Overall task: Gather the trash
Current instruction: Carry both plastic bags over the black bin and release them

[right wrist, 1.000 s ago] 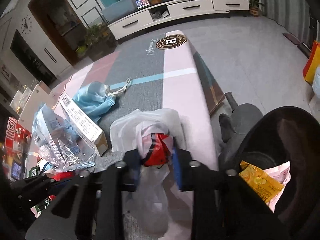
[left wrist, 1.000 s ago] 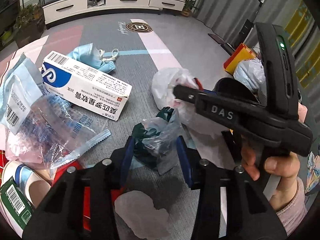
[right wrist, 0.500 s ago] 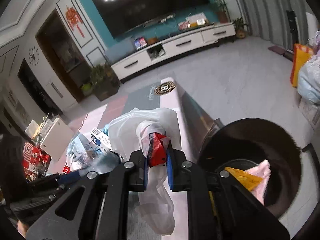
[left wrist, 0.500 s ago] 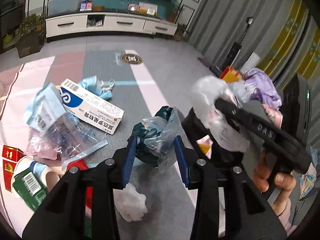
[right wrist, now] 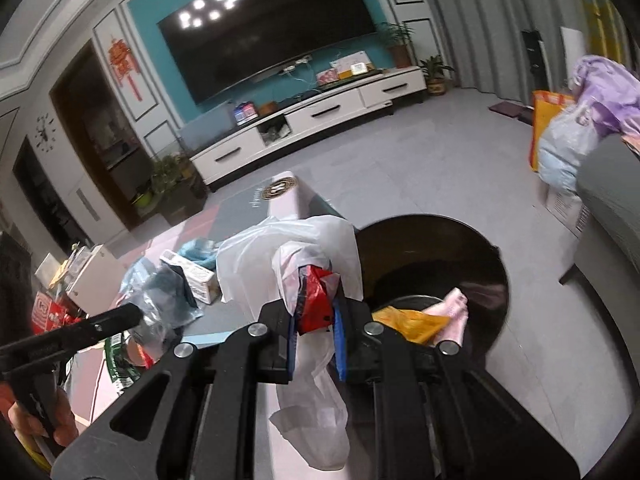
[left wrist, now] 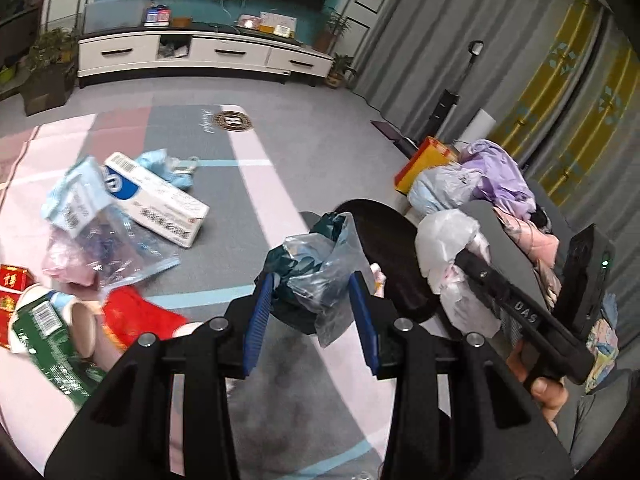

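My left gripper (left wrist: pixel 312 312) is shut on a crumpled clear-and-dark-green plastic wrapper (left wrist: pixel 308 276), held above the table's right edge. My right gripper (right wrist: pixel 314 320) is shut on a white plastic bag with a red wrapper (right wrist: pixel 316 304) inside, held beside the black trash bin (right wrist: pixel 496 264). The bin holds yellow and pink scraps (right wrist: pixel 416 320). In the left wrist view the bin (left wrist: pixel 384 248) lies just past my wrapper, and the white bag (left wrist: pixel 444 240) hangs over it from the right gripper.
On the table lie a white medicine box (left wrist: pixel 156 200), a blue face mask (left wrist: pixel 168 164), clear plastic packets (left wrist: pixel 100 248), a red wrapper (left wrist: pixel 136 316), a green paper cup (left wrist: pixel 52 332) and red boxes (left wrist: pixel 12 280). Bags and clothes (left wrist: pixel 480 184) pile on a sofa to the right.
Both grippers have lifted their loads off the table and moved right, toward the bin. The white bag now hangs over the bin's near edge.
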`<state>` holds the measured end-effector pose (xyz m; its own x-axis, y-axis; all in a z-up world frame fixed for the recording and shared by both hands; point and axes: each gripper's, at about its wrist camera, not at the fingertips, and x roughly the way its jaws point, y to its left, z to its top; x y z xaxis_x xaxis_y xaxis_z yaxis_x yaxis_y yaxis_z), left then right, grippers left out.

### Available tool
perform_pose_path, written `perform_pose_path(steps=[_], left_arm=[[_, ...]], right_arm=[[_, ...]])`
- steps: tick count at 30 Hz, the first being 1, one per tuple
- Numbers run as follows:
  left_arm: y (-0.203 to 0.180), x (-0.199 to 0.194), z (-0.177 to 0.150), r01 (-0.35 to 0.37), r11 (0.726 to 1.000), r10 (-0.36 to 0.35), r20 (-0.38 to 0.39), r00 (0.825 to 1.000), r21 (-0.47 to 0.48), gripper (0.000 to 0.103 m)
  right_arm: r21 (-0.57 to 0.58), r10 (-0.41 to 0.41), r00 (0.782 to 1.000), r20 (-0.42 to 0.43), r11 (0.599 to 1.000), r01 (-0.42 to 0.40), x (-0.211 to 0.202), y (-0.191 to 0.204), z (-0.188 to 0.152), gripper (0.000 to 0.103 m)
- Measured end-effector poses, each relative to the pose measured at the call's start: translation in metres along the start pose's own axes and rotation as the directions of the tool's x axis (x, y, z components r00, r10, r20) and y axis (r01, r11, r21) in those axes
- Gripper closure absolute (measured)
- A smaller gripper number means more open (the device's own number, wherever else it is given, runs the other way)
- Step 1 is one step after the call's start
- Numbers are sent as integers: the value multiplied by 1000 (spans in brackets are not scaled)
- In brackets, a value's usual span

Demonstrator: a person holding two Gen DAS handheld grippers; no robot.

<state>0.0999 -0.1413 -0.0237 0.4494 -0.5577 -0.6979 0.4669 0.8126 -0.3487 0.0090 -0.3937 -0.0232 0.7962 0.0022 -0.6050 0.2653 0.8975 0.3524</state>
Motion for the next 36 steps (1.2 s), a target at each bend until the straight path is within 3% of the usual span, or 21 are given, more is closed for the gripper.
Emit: perform_pose_path(steps=[13,18,19,20,21,24,29,36], left_arm=[[-58,87,20,111,991,-101,-120,988,79,61],[-71,123,27,102,990,-87,-146,985,95,60],[-73,129,28,91,991,-76,-144,987,100,59],[-72,137,29,77,993,-63,-145,987,95,53],[-71,140,29,67,994,-54,-150,987,86,42],[-64,143,28,61,996,-51,-152,987,62,32],[-53,127,21,50,998,-44,-142,989,36,18],[-31,80,7,62,998,-63,-91,994,-17,4]], right_arm=[[129,-54,998,-20,990,56,26,-61,-1,86],[124,-83,995,-49,988,89,50,-73,0,76],[126,-92,994,-64,987,100,57,-77,0,68],[128,-107,992,-72,985,115,61,-80,0,54],[129,-126,989,-77,982,135,65,-82,0,51],[125,-158,985,-75,978,167,67,-86,-3,48],[142,-131,989,-65,980,139,55,-88,-6,43],[147,-36,998,-48,988,42,25,-65,-15,39]])
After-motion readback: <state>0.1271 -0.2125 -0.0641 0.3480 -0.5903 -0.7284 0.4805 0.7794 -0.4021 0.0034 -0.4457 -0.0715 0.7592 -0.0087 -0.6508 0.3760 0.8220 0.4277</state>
